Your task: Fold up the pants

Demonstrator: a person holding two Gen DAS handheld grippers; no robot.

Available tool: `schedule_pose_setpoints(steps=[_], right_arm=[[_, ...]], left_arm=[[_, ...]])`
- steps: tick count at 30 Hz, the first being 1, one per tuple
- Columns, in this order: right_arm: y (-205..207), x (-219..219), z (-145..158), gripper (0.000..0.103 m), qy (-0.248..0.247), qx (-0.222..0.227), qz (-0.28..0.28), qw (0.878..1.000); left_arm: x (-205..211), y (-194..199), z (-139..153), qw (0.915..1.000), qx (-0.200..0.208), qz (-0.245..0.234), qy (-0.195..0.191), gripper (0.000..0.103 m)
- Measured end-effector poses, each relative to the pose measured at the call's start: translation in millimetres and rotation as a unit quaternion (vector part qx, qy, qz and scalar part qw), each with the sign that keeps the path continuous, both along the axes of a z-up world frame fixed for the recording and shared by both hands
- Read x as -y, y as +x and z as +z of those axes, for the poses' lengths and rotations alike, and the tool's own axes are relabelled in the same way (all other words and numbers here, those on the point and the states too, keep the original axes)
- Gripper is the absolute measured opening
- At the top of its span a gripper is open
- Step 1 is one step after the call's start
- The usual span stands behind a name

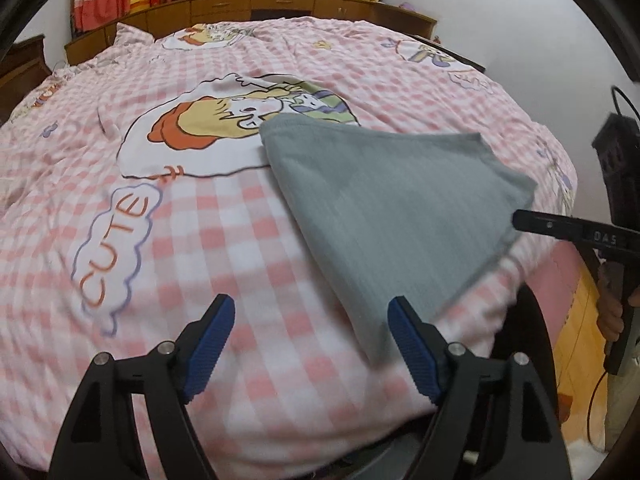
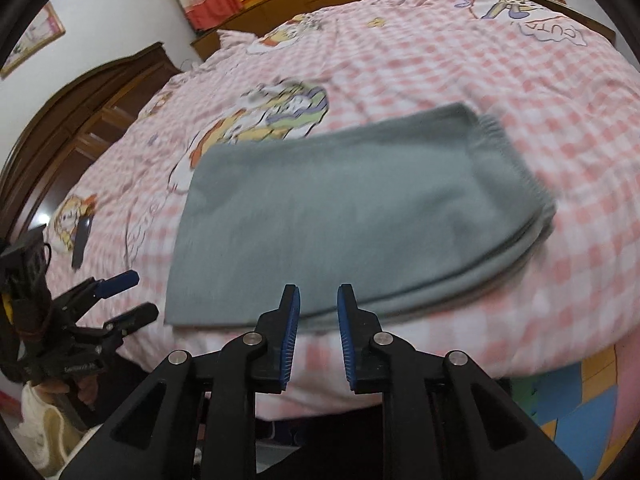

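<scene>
The grey pants (image 1: 392, 208) lie folded into a flat rectangle on the pink checked bedspread (image 1: 248, 248). In the right wrist view the pants (image 2: 352, 208) fill the middle, with the ribbed waistband (image 2: 516, 160) at the right end. My left gripper (image 1: 310, 312) is open and empty, just above the bed, left of the pants' near corner. It also shows in the right wrist view (image 2: 134, 294) at the far left. My right gripper (image 2: 318, 296) is partly open and empty, at the pants' near edge. Its finger (image 1: 532, 220) shows at the pants' right edge.
The bedspread has cartoon prints and a "CUTE" cloud (image 1: 116, 248). A wooden headboard with drawers (image 1: 256, 4) runs along the back. A dark flat object (image 2: 82, 240) lies on the bed at the left. Colourful floor mats (image 2: 580, 396) lie below the bed's edge.
</scene>
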State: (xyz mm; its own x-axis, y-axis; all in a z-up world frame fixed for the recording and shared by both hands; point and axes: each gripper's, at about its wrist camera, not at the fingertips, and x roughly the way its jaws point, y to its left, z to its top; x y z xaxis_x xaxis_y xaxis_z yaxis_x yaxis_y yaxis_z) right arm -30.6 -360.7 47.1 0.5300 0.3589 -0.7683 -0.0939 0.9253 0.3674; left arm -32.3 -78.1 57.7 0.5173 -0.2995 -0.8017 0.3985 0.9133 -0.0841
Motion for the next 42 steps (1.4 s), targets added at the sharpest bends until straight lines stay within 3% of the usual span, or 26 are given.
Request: schedule_pose_setpoints(steps=[5,12,20,22,29,35,42], right_arm=[[-4,-17,-6,0.020,0.030,-0.010,0.023,0.999],[-9,-31,-14,0.020,0.029,-0.015,0.046,0.998],[-15,-39,-19,0.020,0.019,-0.006,0.073,0.997],[-15,-42,-16,0.025,0.020,0.002,0.084,0.996],[-7,-57,-20,0.029,0.047,0.010,0.125,0.991],[0,-76,-31,0.029,0.102,0.001,0.162,0.981],[10,-96,-34,0.029,0.071,0.023,0.179,0.981]], left_arm=[[25,-19,-13,0.9973,-0.012,-0.034,0.063,0.082],[45,-12,-27,0.9943,-0.001,-0.040,0.099,0.082],[28,3,-9,0.9987,0.012,0.005,0.050,0.081],[26,5,-4,0.9993,0.011,0.009,0.036,0.081],[23,10,4,0.9994,0.016,0.018,0.027,0.080],[20,11,10,0.9993,0.022,0.016,0.026,0.080],[16,10,15,0.9995,0.023,0.007,0.021,0.080]])
